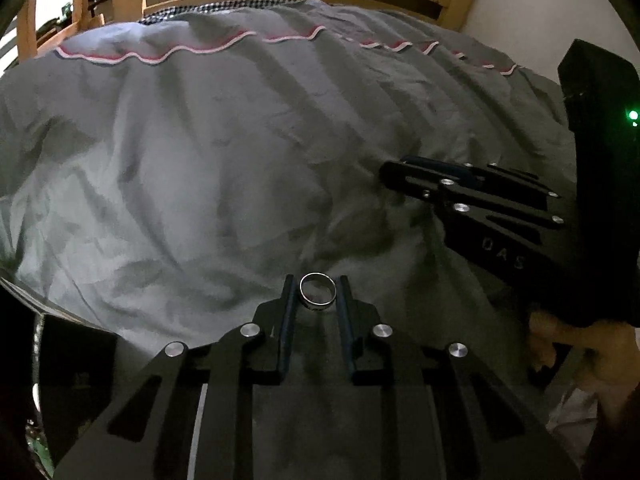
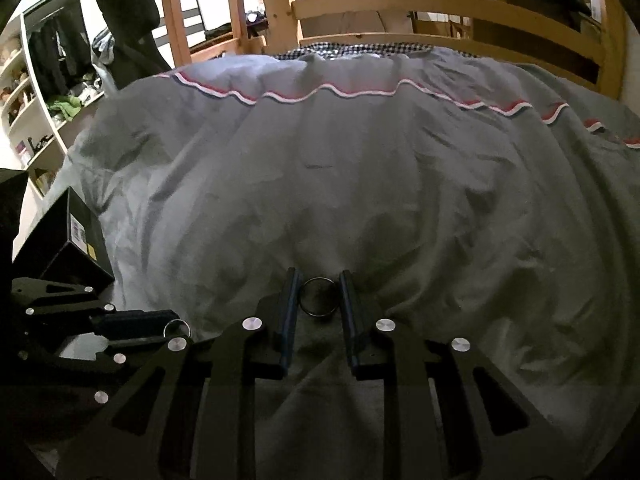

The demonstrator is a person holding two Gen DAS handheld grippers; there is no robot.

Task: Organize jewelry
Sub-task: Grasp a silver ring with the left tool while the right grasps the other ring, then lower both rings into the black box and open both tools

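A wide silver ring stands upright between the blue pads of my left gripper, which is shut on it just above the grey duvet. The right wrist view shows a thin dark ring pinched the same way in my right gripper. That view also catches the left gripper at lower left with the silver ring at its tip. My right gripper is seen side-on at the right of the left wrist view, where its ring is hidden. Whether either ring touches the duvet I cannot tell.
A black box sits on the duvet's left edge, close to the left gripper. A wooden bed frame rises behind the duvet, and shelves stand far left. A person's hand holds the right gripper's handle.
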